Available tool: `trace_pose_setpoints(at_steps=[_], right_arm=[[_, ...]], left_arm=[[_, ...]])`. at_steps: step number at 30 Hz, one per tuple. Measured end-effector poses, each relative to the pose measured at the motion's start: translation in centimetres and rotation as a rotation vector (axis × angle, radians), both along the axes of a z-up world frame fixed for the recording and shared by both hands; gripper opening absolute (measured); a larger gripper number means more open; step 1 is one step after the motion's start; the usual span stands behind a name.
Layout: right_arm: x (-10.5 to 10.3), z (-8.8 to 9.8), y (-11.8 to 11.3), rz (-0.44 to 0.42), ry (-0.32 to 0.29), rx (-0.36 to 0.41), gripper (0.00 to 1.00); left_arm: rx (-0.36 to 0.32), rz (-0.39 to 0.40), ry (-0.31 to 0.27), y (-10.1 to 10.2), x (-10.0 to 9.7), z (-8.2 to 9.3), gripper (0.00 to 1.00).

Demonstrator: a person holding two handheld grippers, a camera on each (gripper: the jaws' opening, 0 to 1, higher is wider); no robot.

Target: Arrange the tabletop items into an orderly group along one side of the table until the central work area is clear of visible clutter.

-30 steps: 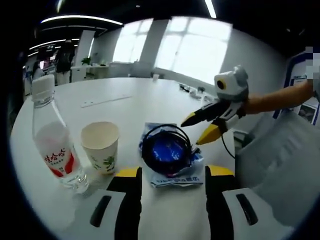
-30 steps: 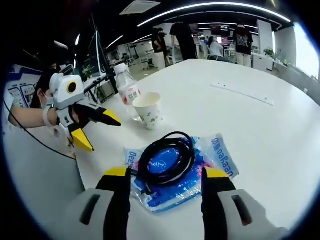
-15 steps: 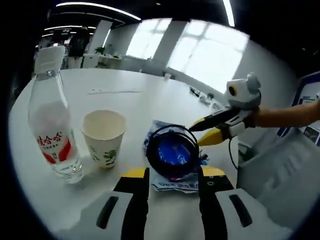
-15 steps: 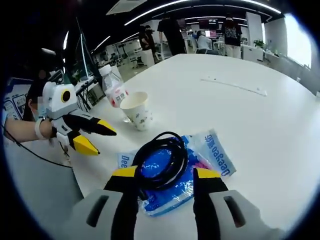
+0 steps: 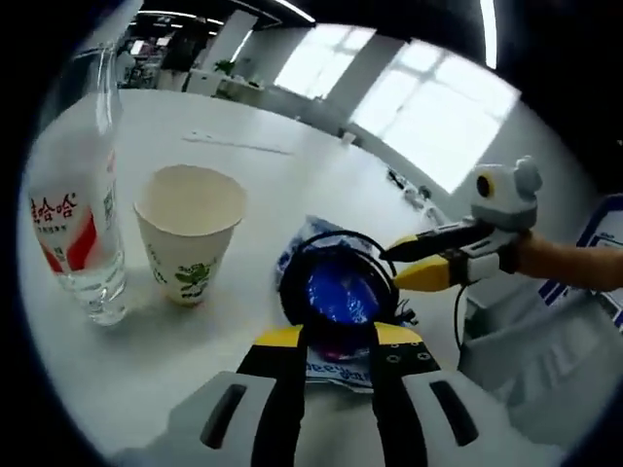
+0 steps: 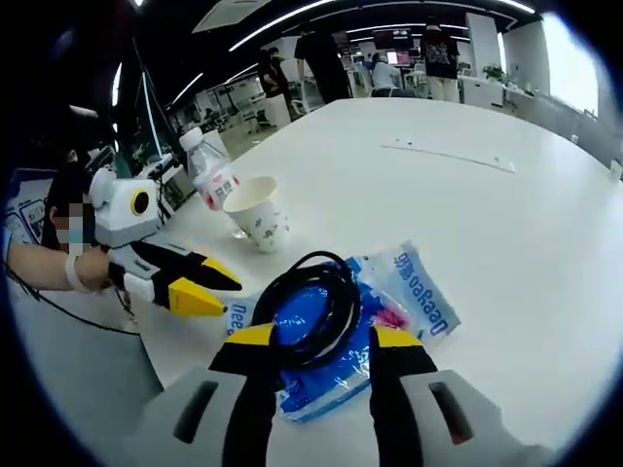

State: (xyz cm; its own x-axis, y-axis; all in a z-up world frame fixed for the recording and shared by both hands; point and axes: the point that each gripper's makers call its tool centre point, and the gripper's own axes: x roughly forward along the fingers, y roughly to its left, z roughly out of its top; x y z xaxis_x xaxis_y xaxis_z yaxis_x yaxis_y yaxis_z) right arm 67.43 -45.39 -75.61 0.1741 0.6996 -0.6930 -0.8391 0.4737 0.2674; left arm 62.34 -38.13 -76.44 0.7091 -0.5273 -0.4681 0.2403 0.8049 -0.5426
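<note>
My left gripper (image 5: 334, 342) sits low over the white table (image 5: 292, 185), its fingers (image 5: 280, 342) narrowly parted on either side of the near edge of the blue plastic packet (image 5: 336, 297); whether they touch the packet I cannot tell. A coiled black cable (image 5: 292, 292) lies on top of that packet, straight ahead of the fingertips. Left of the fingers stands a paper cup (image 5: 188, 233), upright and open-mouthed, and further left a clear water bottle (image 5: 73, 204) with a red and white label, also upright; the two stand close but apart.

In the right gripper view, my right gripper (image 6: 321, 341) has its fingers (image 6: 394, 342) narrowly spread, straddling the cable (image 6: 316, 306) and the packet (image 6: 409, 287) at their near side. Contact cannot be confirmed. My left gripper (image 6: 209, 289) enters from the left with its tips just beside the packet's corner. The paper cup (image 6: 257, 212) and the bottle (image 6: 211, 175) stand beyond it, near the table edge (image 6: 185, 321).

Ahead and right of the right fingers the table (image 6: 467, 214) lies open, with a thin flat strip (image 6: 448, 156) lying far ahead. The table edge runs close along the left of the fingers.
</note>
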Motion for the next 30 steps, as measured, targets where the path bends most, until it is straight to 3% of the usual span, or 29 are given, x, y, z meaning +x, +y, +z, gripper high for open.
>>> trace_pose_setpoints(at_steps=[5,6,9,15,30], right_arm=[[-0.1,-0.2,0.1,-0.004,0.014,0.004,0.30],[-0.3,-0.3,0.2,0.001,0.022,0.004,0.29],[-0.4,-0.5,0.3,0.011,0.025,-0.001,0.27],[-0.3,-1.0,0.4,0.003,0.043,-0.002,0.25],[-0.5,-1.6,0.2,-0.008,0.088,0.004,0.19]], left_arm=[[-0.017,0.025,0.022,0.0,0.6,-0.5,0.23],[0.016,0.001,0.012,-0.1,0.5,-0.7,0.23],[-0.023,0.017,0.040,-0.2,0.6,-1.0,0.21],[-0.037,0.049,0.079,0.2,1.1,-1.7,0.18],[-0.053,0.045,0.111,0.5,1.8,-2.7,0.12]])
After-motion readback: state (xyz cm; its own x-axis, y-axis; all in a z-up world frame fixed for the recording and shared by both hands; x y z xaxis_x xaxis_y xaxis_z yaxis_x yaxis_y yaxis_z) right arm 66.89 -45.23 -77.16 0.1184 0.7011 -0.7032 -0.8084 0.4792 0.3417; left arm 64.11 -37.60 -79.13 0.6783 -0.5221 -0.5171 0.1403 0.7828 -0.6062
